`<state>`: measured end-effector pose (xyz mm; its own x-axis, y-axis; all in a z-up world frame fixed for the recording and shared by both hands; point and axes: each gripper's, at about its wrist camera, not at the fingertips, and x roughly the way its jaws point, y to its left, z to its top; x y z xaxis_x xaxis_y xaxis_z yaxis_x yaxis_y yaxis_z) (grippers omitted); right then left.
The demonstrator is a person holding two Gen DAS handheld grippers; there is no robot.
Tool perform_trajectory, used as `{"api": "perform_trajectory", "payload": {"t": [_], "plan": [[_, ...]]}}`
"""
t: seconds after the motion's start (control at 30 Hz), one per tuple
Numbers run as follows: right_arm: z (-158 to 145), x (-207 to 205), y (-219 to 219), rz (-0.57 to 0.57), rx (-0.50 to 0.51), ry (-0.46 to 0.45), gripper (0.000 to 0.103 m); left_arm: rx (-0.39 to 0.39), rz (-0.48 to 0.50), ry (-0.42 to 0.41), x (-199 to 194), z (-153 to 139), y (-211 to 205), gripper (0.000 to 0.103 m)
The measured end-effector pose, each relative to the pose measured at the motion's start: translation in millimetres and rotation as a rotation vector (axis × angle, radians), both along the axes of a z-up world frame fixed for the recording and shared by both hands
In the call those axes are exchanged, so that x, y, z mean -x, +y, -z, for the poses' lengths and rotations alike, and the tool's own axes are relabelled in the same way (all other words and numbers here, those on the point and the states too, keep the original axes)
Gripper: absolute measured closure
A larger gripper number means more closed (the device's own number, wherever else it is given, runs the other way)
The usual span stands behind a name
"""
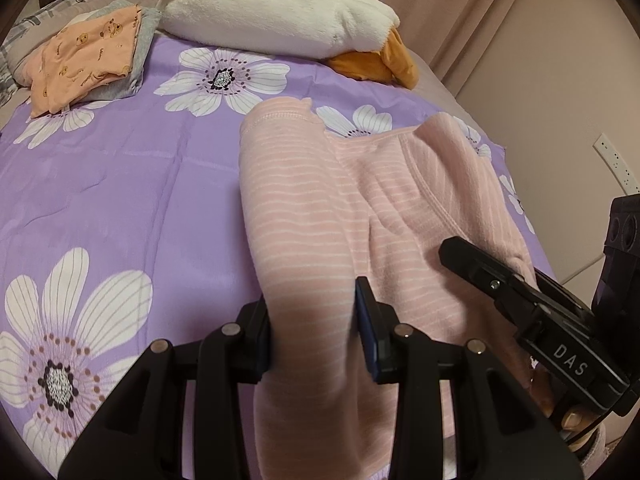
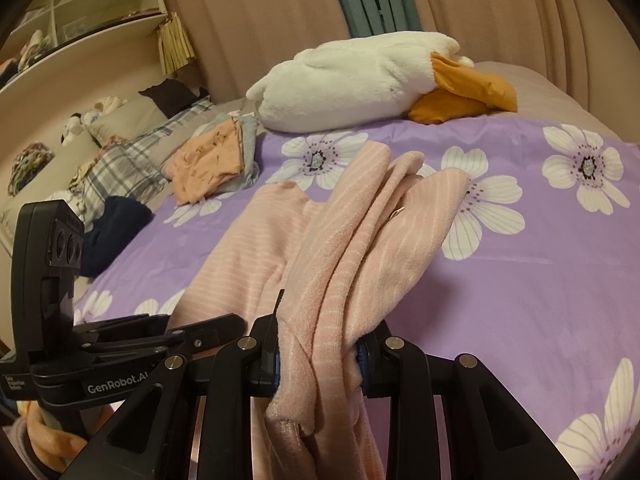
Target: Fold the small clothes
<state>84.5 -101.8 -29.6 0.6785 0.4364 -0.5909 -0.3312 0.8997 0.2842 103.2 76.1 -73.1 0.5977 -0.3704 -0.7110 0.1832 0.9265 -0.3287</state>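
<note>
Left tool (image 1: 314, 328) and right tool (image 2: 320, 350) each clamped on pink garment (image 1: 320, 208), part lifted, rest lying on purple quilt (image 1: 120, 184).

Between the black left gripper (image 1: 314, 320) jaws: a pale pink garment (image 1: 320, 208) with thin white stripes. Beneath it, a purple bedspread (image 1: 120, 184) with white flowers. Ahead, a white plush toy (image 1: 272, 8) with orange parts; ahead-left, peach printed folded clothes (image 1: 88, 56) over grey.
</note>
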Motion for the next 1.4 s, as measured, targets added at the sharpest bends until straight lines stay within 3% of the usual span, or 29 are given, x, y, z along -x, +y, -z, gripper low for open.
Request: {"api": "perform_trajectory", "payload": {"t": [1.4], "plan": [[25,-51,-12,0.025,-0.002,0.015,0.074,-0.031,0.022,0.037,-63,25,-19,0.067]]}}
